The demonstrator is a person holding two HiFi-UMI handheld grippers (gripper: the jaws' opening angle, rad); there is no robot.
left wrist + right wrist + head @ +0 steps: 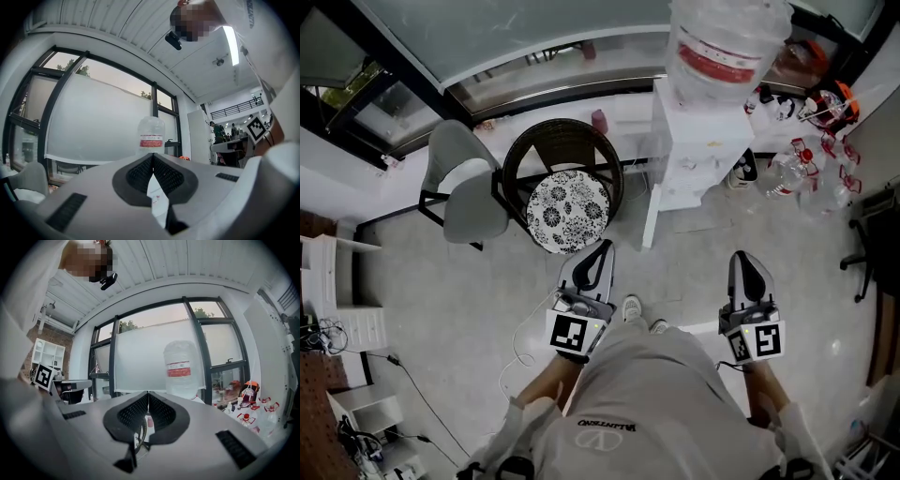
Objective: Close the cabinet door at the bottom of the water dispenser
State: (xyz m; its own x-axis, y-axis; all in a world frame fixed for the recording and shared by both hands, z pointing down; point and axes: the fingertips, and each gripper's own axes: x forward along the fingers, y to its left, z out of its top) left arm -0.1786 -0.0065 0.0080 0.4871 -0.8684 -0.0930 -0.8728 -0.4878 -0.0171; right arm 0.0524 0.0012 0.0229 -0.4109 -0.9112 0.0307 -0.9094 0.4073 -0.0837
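Cabinet door (651, 217): a white panel at the foot of the water dispenser (698, 150), swung out toward the person. From above only its narrow edge shows.
Location: the door stands between the dispenser body and the round wicker chair (565, 192) with its black-and-white floral cushion. It is ahead of both grippers and apart from them.
Left gripper (603, 246): its jaws are closed, the ribbed pads meet at the tip (153, 154), and nothing is gripped.
Right gripper (746, 255): its jaws are likewise pressed together and empty (148, 393).
Labels: the water bottle (727, 42) on top of the dispenser has a red band with white print, too small to read in any view. A small sticker on the dispenser front is also unreadable.
Shirt print: a logo and a line of letters (605, 424) appear upside down in the head view and cannot be read with certainty.
Markers: there is a black-and-white square code on each gripper's cube (572, 333).
Hidden: the cabinet interior cannot be seen from above. In the two gripper views the jaw housings cover the dispenser's lower part, so the door cannot be made out there.
Cut off: the empty bottles with red caps (825, 159) at the right run partly past the frame edge.
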